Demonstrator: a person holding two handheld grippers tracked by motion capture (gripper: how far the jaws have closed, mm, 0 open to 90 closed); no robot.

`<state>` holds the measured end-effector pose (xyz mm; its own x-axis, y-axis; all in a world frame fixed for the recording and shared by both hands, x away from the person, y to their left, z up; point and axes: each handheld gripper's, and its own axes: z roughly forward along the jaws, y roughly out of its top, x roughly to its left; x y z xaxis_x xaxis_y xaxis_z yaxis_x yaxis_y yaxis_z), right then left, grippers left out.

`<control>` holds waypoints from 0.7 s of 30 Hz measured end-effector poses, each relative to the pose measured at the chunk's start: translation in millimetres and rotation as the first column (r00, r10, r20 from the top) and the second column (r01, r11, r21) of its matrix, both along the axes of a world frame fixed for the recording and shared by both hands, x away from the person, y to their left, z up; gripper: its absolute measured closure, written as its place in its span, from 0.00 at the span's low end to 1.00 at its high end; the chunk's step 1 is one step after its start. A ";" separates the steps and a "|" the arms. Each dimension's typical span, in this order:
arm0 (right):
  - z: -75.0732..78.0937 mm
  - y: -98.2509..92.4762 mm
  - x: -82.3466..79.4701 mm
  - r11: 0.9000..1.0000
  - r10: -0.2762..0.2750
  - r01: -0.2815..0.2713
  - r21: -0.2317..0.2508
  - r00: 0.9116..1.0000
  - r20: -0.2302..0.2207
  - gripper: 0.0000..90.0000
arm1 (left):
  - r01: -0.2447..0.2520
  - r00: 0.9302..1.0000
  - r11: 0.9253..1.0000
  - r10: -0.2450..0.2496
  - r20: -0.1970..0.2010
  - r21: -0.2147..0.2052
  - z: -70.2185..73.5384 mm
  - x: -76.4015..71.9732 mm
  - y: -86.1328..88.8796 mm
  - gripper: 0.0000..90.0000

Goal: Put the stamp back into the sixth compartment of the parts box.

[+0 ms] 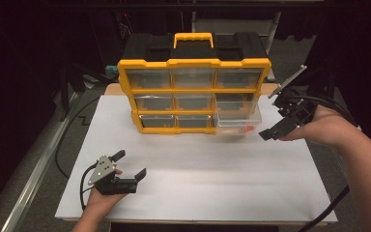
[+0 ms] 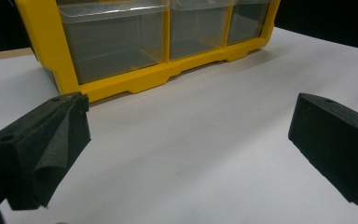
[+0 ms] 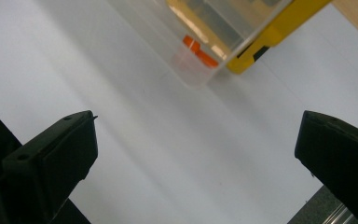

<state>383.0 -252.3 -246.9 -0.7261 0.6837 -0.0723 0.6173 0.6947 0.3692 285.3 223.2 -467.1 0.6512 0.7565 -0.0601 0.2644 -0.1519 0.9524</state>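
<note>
My left gripper (image 1: 128, 163) sits low in the lower left of the high view, held in my left hand (image 1: 101, 199) just above the white rectangular board (image 1: 198, 164) that covers the table. Its two black jaws are spread wide and hold nothing; in the left gripper view they stand at the far left and far right of the frame with bare white board between them.

My right gripper (image 1: 276, 131) hangs at the right of the high view, held in my right hand (image 1: 326, 126), jaws pointing towards the frame's centre. Its jaws are also released and wide apart, empty, as the right gripper view shows.

The yellow-framed plastic organiser with clear drawers and a black top (image 1: 193, 92) stands upright at the upper centre of the high view, on the far part of the board. Its yellow carry handle (image 1: 193, 38) rises from the top. The bottom right clear plastic drawer (image 1: 236, 123) is pulled partly out, and a small orange piece (image 1: 249, 128) lies inside it; I cannot tell what the piece is. In the right gripper view the drawer (image 3: 200, 51) and the orange piece (image 3: 199, 52) show at the upper centre, beyond and between my open jaws, not touched by them. My right jaw tips are just beside the drawer's right end in the high view. My left gripper is well apart from the organiser, whose bottom row (image 2: 135, 42) fills the upper left of the left gripper view.
</note>
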 end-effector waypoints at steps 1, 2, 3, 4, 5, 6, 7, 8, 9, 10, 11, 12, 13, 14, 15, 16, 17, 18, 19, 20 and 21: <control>-2.0 -3.0 -2.7 1.000 -0.004 0.004 -0.001 1.000 -0.004 0.00 | -0.001 1.000 1.000 0.001 0.000 -0.002 0.0 0.0 0.1 0.00; -3.1 -5.4 -5.1 1.000 -0.010 0.010 -0.006 1.000 -0.004 0.00 | -0.003 1.000 1.000 0.003 0.000 0.000 0.0 0.2 0.5 0.00; -4.0 -8.0 -6.9 1.000 -0.012 0.012 -0.010 1.000 -0.003 0.00 | -0.005 1.000 1.000 0.005 -0.002 -0.001 -0.1 0.5 0.8 0.00; -4.5 -11.0 -8.3 1.000 -0.010 0.010 -0.015 1.000 0.003 0.00 | -0.007 1.000 1.000 0.007 -0.002 0.001 0.0 0.6 1.2 0.00; -4.8 -13.6 -10.2 1.000 -0.019 0.019 -0.013 1.000 0.003 0.00 | -0.009 1.000 1.000 0.009 -0.001 0.002 0.2 0.6 1.8 0.00; -5.0 -16.5 -11.6 1.000 -0.017 0.017 -0.015 1.000 0.006 0.00 | -0.013 1.000 1.000 0.013 0.000 -0.001 0.3 0.6 2.5 0.00; -5.4 -19.7 -13.6 1.000 -0.020 0.020 -0.013 1.000 0.005 0.00 | -0.015 1.000 1.000 0.015 0.000 -0.003 0.3 0.7 2.9 0.00; -5.7 -21.4 -14.9 1.000 -0.024 0.024 -0.016 1.000 0.005 0.00 | -0.017 1.000 1.000 0.017 0.000 -0.006 0.4 0.7 3.6 0.00; -6.4 -23.7 -16.6 1.000 -0.024 0.025 -0.019 1.000 0.006 0.00 | -0.017 1.000 1.000 0.017 -0.001 -0.006 0.6 0.8 4.1 0.00; -6.7 -25.3 -18.8 0.999 -0.042 0.042 -0.022 0.999 0.002 0.00 | -0.019 1.000 1.000 0.019 0.001 -0.009 0.6 0.9 4.3 0.00; -8.0 -29.5 -20.9 0.999 -0.033 0.033 -0.023 0.999 0.004 0.00 | -0.019 1.000 1.000 0.019 0.002 -0.012 0.7 0.9 4.5 0.00; -8.0 -29.5 -20.9 0.999 -0.033 0.033 -0.023 0.999 0.004 0.00 | -0.020 1.000 1.000 0.020 0.003 -0.012 0.7 0.8 4.4 0.00; -8.7 -30.8 -21.8 0.999 -0.034 0.034 -0.023 0.999 0.004 0.00 | -0.018 1.000 1.000 0.018 0.002 -0.007 0.8 0.7 4.5 0.00; -9.9 -32.7 -22.9 0.999 -0.037 0.037 -0.022 0.999 -0.001 0.00 | -0.016 1.000 1.000 0.016 0.001 -0.003 0.8 0.6 4.5 0.00; -11.1 -33.9 -23.9 0.999 -0.042 0.042 -0.024 0.999 -0.005 0.00 | -0.017 1.000 1.000 0.017 -0.001 -0.005 0.7 0.6 4.1 0.00; -12.5 -35.0 -24.3 0.999 -0.038 0.038 -0.025 0.999 -0.003 0.00 | -0.018 1.000 1.000 0.018 0.001 -0.004 0.8 0.5 4.1 0.00; -15.5 -35.8 -25.3 0.999 -0.040 0.040 -0.023 0.999 -0.004 0.00 | -0.019 1.000 1.000 0.019 0.002 -0.004 0.9 0.4 4.2 0.00; -15.5 -35.8 -25.3 0.999 -0.040 0.040 -0.023 0.999 -0.004 0.00 | -0.019 1.000 1.000 0.019 0.002 -0.002 1.1 0.4 4.5 0.00; -16.9 -35.9 -25.6 0.999 -0.041 0.041 -0.022 0.999 -0.003 0.00 | -0.024 1.000 1.000 0.024 0.001 -0.002 1.1 0.5 4.7 0.00; -19.7 -35.9 -25.4 0.999 -0.041 0.041 -0.022 0.999 -0.005 0.00 | -0.027 1.000 1.000 0.027 -0.002 -0.004 1.3 0.7 5.0 0.00; -24.9 -35.4 -24.7 0.999 -0.037 0.037 -0.025 0.999 -0.012 0.00 | -0.028 1.000 1.000 0.028 -0.007 -0.003 1.4 0.9 5.6 0.00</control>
<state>358.3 -287.7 -271.8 -0.7015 0.7081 -0.0806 0.6472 0.6803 0.3440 286.3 228.8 -465.7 0.6294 0.7742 -0.0669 0.2748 -0.1412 0.9511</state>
